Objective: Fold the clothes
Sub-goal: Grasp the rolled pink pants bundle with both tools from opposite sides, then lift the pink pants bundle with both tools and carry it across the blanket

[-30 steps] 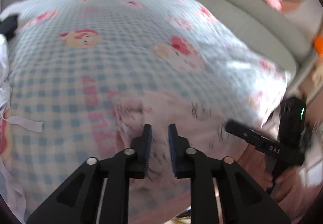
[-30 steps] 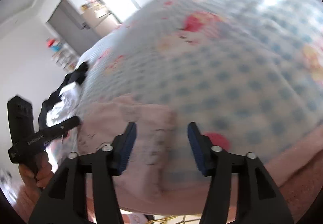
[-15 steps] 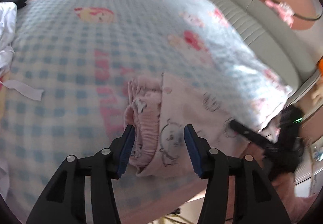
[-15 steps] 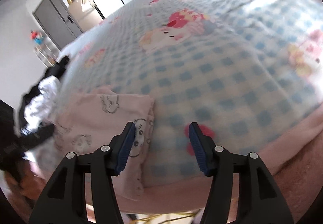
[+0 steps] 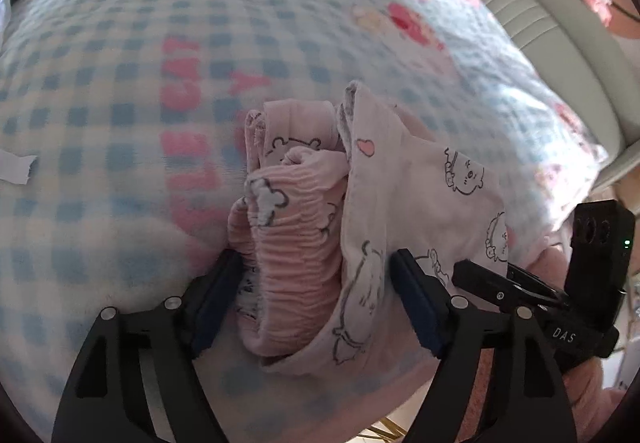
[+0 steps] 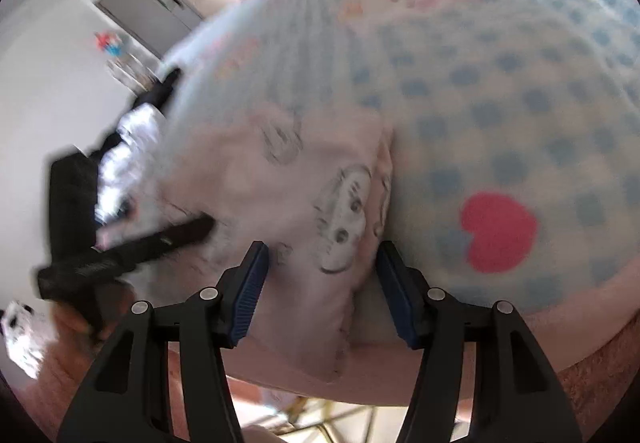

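My left gripper (image 5: 316,295) is opening, its ribbed blue pads standing either side of the bunched end of the pink garment (image 5: 304,243). The cloth sits between them. The left-hand pad seems to brush the gathered edge, but I cannot tell if it truly touches; the other stands clear of the fabric. The garment is soft cotton, pale pink, printed with small line-drawn cartoon animals and one little pink heart. The part nearest me is a shirred, crinkly band (an elastic waist, by the look of it), rolled over on itself into a thick lump, with a smoother flat panel spreading off toward my right gripper (image 6: 320,283).

That one I hold at a middling width, its pads astride the garment's other edge (image 6: 320,203), where a cartoon face is printed. The fabric there hangs in a loose fold over the edge of the bed, and neither pad presses on it.

The garment lies at the near edge of the bedspread (image 5: 120,123), a fuzzy fleece in blue and cream checks with red letters, a red heart (image 6: 498,231) and cartoon figures. A grey ribbed headboard (image 5: 540,23) curves along the far side. A shiny white and black heap of clothes (image 6: 132,139) lies at one end.
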